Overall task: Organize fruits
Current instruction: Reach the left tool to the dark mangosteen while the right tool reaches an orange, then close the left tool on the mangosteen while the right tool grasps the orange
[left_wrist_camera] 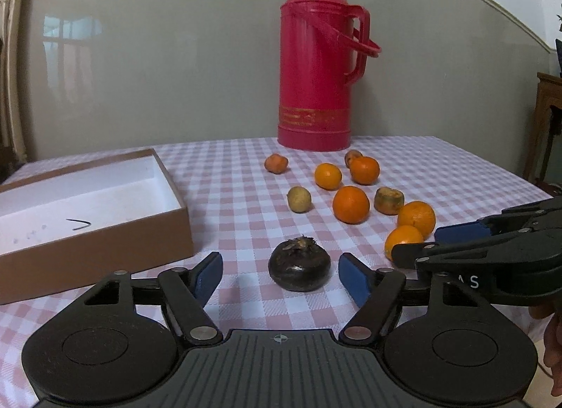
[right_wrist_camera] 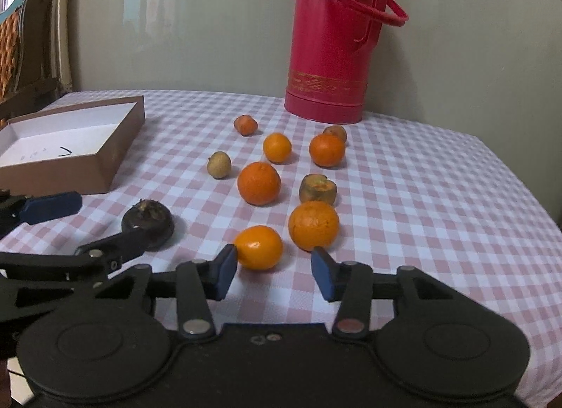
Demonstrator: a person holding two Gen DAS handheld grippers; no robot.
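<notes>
A dark round fruit [left_wrist_camera: 299, 269] lies on the checked tablecloth between the open fingers of my left gripper [left_wrist_camera: 281, 272]; it also shows in the right wrist view [right_wrist_camera: 148, 223]. Several oranges lie to the right. My right gripper [right_wrist_camera: 274, 269] is open and empty, just in front of the nearest orange [right_wrist_camera: 259, 247] and beside a bigger orange [right_wrist_camera: 313, 225]. In the left wrist view the right gripper [left_wrist_camera: 432, 243] reaches in from the right, next to that nearest orange [left_wrist_camera: 400, 240]. An open brown box [left_wrist_camera: 105, 218] with a white inside stands at the left.
A tall red thermos [left_wrist_camera: 316, 63] stands at the back by the wall. A small yellowish fruit [left_wrist_camera: 299, 199], a cut brown fruit [left_wrist_camera: 388, 200] and a small reddish fruit [left_wrist_camera: 276, 163] lie among the oranges. A wooden chair [right_wrist_camera: 24, 56] stands at the far left.
</notes>
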